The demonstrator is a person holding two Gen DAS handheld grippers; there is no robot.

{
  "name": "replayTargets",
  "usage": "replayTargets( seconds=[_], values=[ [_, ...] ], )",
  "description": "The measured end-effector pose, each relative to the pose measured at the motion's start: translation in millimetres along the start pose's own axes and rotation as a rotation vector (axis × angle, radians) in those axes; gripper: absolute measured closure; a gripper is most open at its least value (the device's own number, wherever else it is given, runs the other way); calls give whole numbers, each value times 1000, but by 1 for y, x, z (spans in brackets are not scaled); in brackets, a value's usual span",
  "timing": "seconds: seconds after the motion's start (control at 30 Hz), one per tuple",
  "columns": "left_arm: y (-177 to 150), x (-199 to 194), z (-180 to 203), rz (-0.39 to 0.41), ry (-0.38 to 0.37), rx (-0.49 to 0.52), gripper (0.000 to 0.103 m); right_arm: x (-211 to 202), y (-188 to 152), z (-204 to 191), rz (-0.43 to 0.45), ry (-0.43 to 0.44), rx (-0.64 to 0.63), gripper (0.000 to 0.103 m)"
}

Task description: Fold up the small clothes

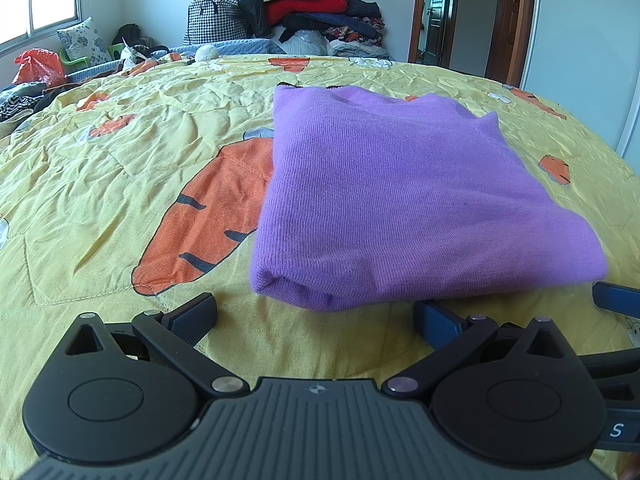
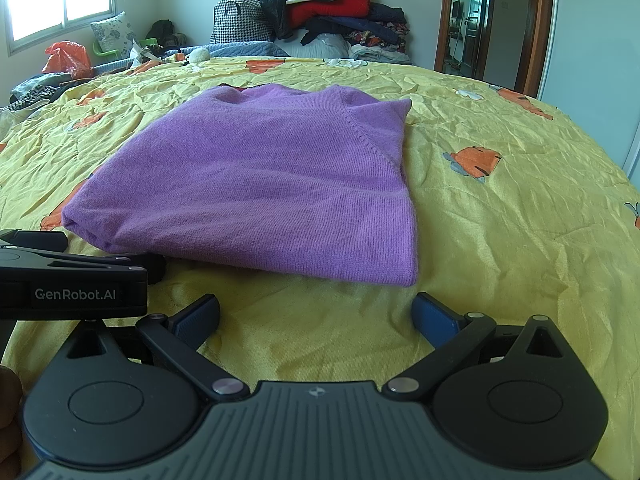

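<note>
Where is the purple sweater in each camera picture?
Left wrist view: the folded purple sweater lies right of middle on the yellow carrot bedspread.
Right wrist view: the purple sweater lies left of middle, just ahead of the open fingers.
Shared landmark: the pile of clothes at the far wall.

Folded purple sweater [image 2: 256, 180] lies before the spread right tool [image 2: 316, 316].

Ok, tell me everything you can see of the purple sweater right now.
The purple sweater is a fine-ribbed knit, folded into a compact, roughly rectangular bundle with its neckline at the far end and a rounded fold nearest the cameras. It lies flat on the yellow carrot-print quilt. The left gripper and right gripper are open, just short of it.
</note>
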State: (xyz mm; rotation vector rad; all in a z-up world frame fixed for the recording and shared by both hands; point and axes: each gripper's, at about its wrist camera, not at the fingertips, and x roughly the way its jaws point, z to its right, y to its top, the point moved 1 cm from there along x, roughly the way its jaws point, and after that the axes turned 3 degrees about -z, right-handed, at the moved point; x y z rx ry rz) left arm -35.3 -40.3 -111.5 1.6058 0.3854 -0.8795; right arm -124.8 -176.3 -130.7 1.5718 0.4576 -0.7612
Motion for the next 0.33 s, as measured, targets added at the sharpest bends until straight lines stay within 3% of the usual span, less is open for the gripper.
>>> replayTargets(
  seconds=[0.33],
  values=[
    [0,-2,-3,-2,14,-15,0,0,0,1,0,0,0,0]
  ],
)
